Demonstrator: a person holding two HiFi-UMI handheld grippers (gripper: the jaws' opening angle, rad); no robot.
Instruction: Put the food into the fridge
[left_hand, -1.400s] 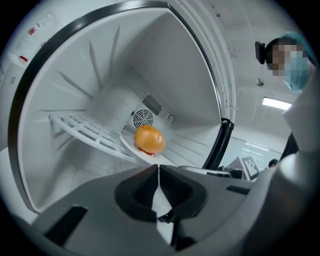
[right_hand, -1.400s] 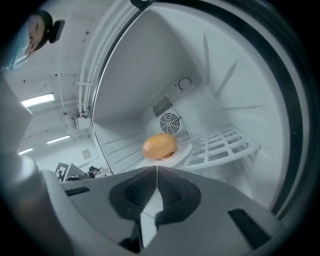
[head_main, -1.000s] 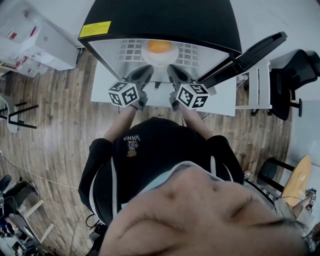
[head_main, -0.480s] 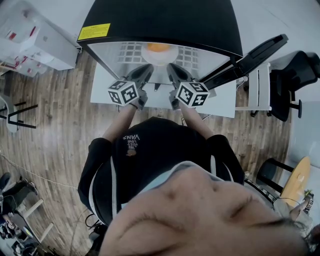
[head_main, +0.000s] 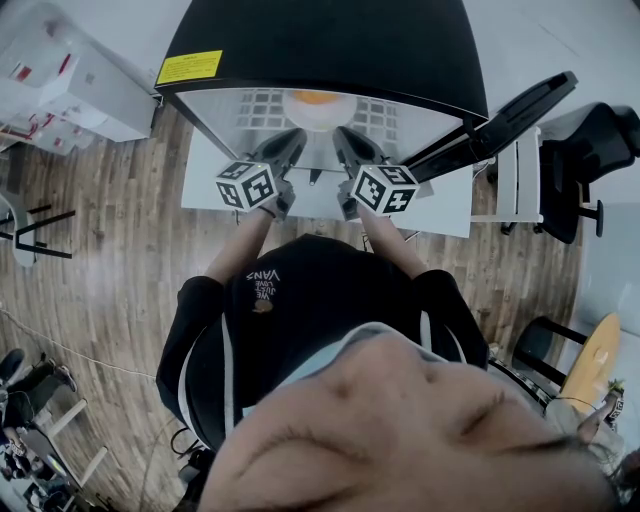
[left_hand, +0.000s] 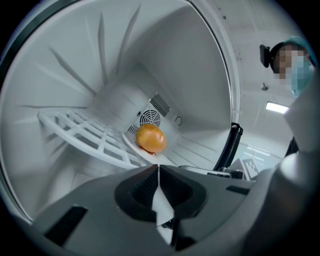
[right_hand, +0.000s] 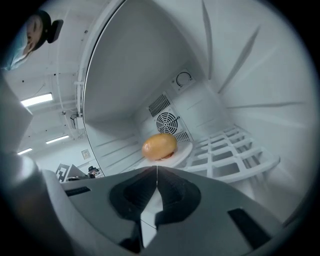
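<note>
Flanking plated bun (left_hand: 151, 138): bare shelf grid (left_hand: 85, 132).

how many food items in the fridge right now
1: an orange bun-like item on the white plate by the wire shelf, near the back fan. The fridge's lower part is hidden.

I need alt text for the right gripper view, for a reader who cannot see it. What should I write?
An orange-brown bun sits on a white plate at the edge of the wire shelf inside a white fridge, just beyond the right gripper, whose jaws are closed together.
</note>
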